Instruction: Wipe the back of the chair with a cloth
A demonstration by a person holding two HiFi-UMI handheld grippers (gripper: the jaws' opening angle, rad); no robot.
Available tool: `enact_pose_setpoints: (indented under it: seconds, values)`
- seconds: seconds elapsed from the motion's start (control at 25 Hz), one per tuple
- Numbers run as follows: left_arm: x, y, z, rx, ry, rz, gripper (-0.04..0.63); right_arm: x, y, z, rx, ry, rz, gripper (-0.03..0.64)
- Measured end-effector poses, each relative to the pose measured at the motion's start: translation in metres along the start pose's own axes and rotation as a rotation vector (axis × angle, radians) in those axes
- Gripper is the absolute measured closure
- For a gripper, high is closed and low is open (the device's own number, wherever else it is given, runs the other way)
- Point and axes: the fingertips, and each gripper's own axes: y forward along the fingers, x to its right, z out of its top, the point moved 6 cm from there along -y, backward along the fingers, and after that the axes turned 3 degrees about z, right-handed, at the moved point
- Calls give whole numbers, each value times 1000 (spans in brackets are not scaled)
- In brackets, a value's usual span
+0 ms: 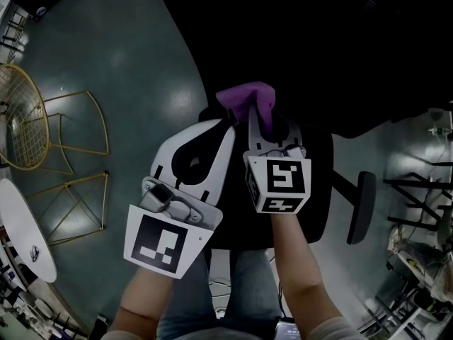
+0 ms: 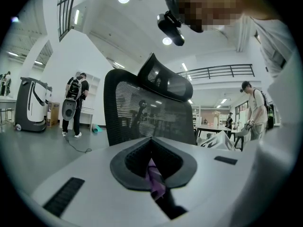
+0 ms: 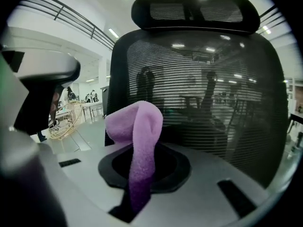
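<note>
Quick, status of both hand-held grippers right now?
Left hand-held gripper: shut on a thin purple strip, likely cloth.
Right hand-held gripper: shut on the purple cloth.

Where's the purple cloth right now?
In the right gripper view the purple cloth sticks up, pinched by the right gripper, in front of the chair's mesh back.

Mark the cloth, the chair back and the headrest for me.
cloth (image 3: 137,126), right gripper view, its upper fold.
chair back (image 3: 213,108), right gripper view, middle of mesh.
headrest (image 3: 194,12), right gripper view, its centre.
</note>
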Motion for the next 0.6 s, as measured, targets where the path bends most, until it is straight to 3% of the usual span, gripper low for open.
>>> enact_pose_setpoints:
  seconds: [0.28,0.6]
  values:
    - [18,14,-2,5,-1,10,583,29,-11,-4,-3,-7,-22,565]
    - [45,32,-4,51,8,75,583,73,-31,-13,-14,-6,-60,565]
